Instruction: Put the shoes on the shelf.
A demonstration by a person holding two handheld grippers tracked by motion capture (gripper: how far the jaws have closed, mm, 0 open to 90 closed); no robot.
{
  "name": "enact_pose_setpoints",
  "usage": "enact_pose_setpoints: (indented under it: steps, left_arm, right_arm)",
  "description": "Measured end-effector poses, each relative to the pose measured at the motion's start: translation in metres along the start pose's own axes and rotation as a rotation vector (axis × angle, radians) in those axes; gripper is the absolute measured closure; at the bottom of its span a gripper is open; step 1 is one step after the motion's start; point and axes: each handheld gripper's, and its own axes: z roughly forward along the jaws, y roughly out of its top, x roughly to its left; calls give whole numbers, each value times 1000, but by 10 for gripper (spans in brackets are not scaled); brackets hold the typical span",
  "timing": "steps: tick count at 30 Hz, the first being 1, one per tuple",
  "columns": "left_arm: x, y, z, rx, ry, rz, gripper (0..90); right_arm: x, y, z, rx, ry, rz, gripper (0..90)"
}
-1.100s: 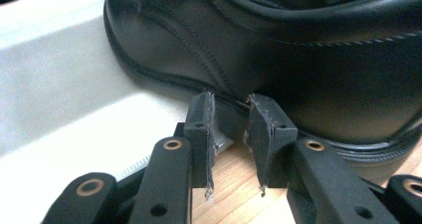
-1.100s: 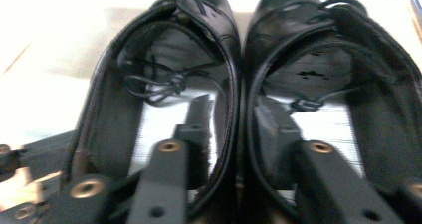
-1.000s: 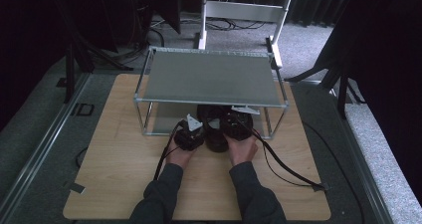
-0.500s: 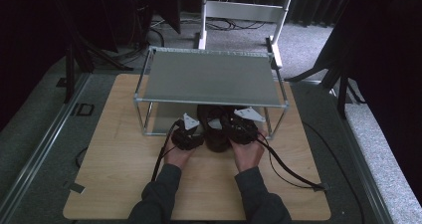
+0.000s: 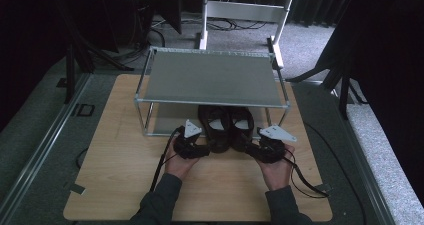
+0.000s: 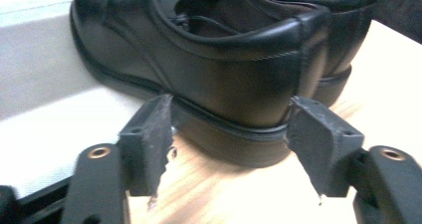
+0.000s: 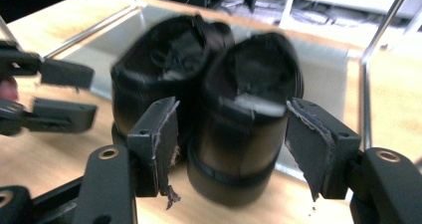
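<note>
While both tools [image 5: 212, 150] [image 5: 250, 149] gape, just opened, shoes [image 5: 226, 126] under rack shelf [image 5: 210, 79], rack post [image 5: 287, 116] beside

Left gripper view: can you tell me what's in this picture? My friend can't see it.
A shiny black shoe stands with its heel toward the camera, partly on a pale shelf board and partly on the wooden table. The left gripper is open, its two black jaws either side of the heel. A second black shoe stands behind it.

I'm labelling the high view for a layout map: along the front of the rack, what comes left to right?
Left hand-held gripper → left shoe → right shoe → right hand-held gripper.
</note>
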Motion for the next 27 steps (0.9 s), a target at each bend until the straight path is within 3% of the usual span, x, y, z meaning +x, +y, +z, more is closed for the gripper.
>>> enact_pose_setpoints:
  steps: [3, 6, 7, 14, 19, 22, 27]
  left_arm:
    - [-7, -1, 2, 6, 7, 12, 278]
    - [-10, -2, 4, 13, 10, 17, 243]
    - [-15, -3, 10, 39, 0, 17, 218]
    - [-23, -4, 27, 84, 16, 32, 179]
    - [-24, -2, 33, 103, 30, 47, 261]
    - [-20, 0, 32, 110, 28, 47, 327]
    - [-12, 2, 34, 106, 23, 24, 338]
  right_arm:
    - [-7, -14, 5, 33, 32, 17, 373]
    - [-6, -23, 9, 48, 34, 10, 373]
    - [-4, -31, 17, 72, 51, 7, 372]
    - [-10, -40, 33, 118, 41, 33, 356]
    - [-15, -43, 45, 139, 55, 84, 415]
    - [-12, -41, 45, 144, 32, 75, 421]
    - [-9, -37, 49, 143, 30, 70, 431]
